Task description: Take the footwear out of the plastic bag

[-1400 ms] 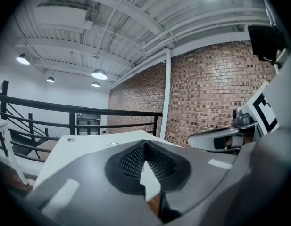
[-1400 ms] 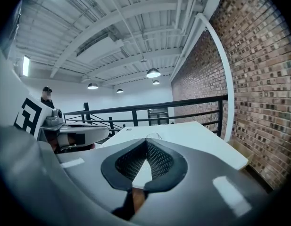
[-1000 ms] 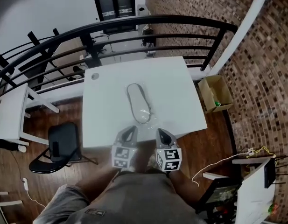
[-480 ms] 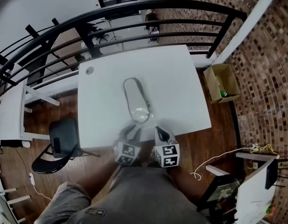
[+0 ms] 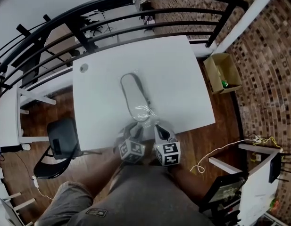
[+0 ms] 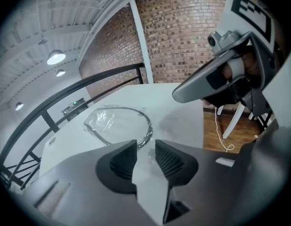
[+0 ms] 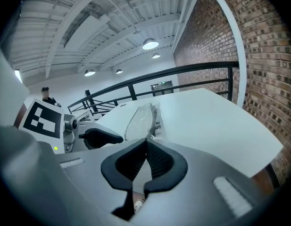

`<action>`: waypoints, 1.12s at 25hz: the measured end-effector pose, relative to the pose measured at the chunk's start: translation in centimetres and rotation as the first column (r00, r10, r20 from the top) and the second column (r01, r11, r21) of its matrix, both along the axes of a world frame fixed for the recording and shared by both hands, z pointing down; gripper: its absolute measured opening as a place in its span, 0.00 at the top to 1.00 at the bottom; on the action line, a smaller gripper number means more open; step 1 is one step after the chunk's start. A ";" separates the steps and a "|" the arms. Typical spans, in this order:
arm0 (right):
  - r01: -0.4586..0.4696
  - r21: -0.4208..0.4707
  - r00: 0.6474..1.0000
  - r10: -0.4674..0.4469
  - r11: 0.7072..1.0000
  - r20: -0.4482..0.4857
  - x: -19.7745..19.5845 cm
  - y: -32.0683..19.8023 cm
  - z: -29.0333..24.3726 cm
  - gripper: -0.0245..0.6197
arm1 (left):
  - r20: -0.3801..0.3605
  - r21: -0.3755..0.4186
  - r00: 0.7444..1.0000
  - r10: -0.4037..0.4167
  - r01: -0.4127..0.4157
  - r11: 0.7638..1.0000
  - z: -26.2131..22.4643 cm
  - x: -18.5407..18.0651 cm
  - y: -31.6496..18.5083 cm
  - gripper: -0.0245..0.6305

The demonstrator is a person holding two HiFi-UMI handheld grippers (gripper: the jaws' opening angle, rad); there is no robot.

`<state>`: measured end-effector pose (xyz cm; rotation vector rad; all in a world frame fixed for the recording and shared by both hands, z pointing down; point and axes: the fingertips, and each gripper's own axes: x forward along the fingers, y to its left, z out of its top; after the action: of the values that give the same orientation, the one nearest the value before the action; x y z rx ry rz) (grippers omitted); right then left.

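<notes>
White table (image 5: 183, 79) in a brick-walled room. Mid-frame, the footwear (image 5: 132, 91) lies inside the plastic bag (image 5: 144, 111). My left gripper (image 5: 133, 129) has just been opening its jaws, which grip nothing. My right gripper (image 5: 160, 128) is pressed together. I judge this the approach. Next, pinch the bag's near end.

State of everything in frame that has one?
plastic bag: flat on table, near end crumpled
slipper: inside the bag
left hand-held gripper: open, jaws have just been opening, nothing between them
right hand-held gripper: shut, empty
cardboard box: open, on the floor
</notes>
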<state>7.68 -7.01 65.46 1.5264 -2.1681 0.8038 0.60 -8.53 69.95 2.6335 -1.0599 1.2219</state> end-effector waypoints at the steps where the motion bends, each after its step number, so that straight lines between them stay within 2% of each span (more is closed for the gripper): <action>1: 0.003 -0.007 1.000 -0.003 1.000 0.007 -0.2 0.0 0.1 0.94 | 0.010 0.007 1.000 -0.005 0.005 1.000 0.1 0.0 -0.2 0.80; 5: 0.008 -0.036 0.999 -0.007 0.999 0.042 -0.8 0.3 0.8 0.94 | 0.007 0.022 1.000 -0.018 0.018 1.000 -0.2 -0.1 -0.8 0.93; 14: -0.004 -0.083 0.988 0.017 0.997 0.156 -1.8 -0.6 1.3 0.93 | -0.068 0.012 0.997 -0.022 0.023 1.000 -2.6 0.4 -1.1 0.95; 16: -0.019 -0.095 0.977 0.039 0.995 0.208 -1.9 -0.9 1.4 0.89 | -0.081 0.017 0.997 -0.017 0.019 1.000 -3.0 0.6 -1.0 0.96; 21: -0.081 -0.171 0.927 0.137 0.982 0.348 -1.8 -1.5 1.9 0.78 | -0.123 0.041 0.992 -0.009 0.014 0.999 -4.6 1.0 -1.0 0.96; 25: -0.118 -0.242 0.864 0.220 0.963 0.454 -1.8 -1.9 2.4 0.66 | -0.147 0.059 0.989 0.005 0.004 0.998 -5.5 1.1 -0.9 0.96; 28: -0.142 -0.300 0.809 0.286 0.943 0.514 -1.5 -2.1 3.0 0.63 | -0.173 0.070 0.985 0.023 -0.011 0.997 -6.1 1.5 -0.6 0.96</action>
<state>6.13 -9.11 68.44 1.5603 -2.1568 1.7142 2.10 -9.09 63.90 2.7455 -1.0693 0.9522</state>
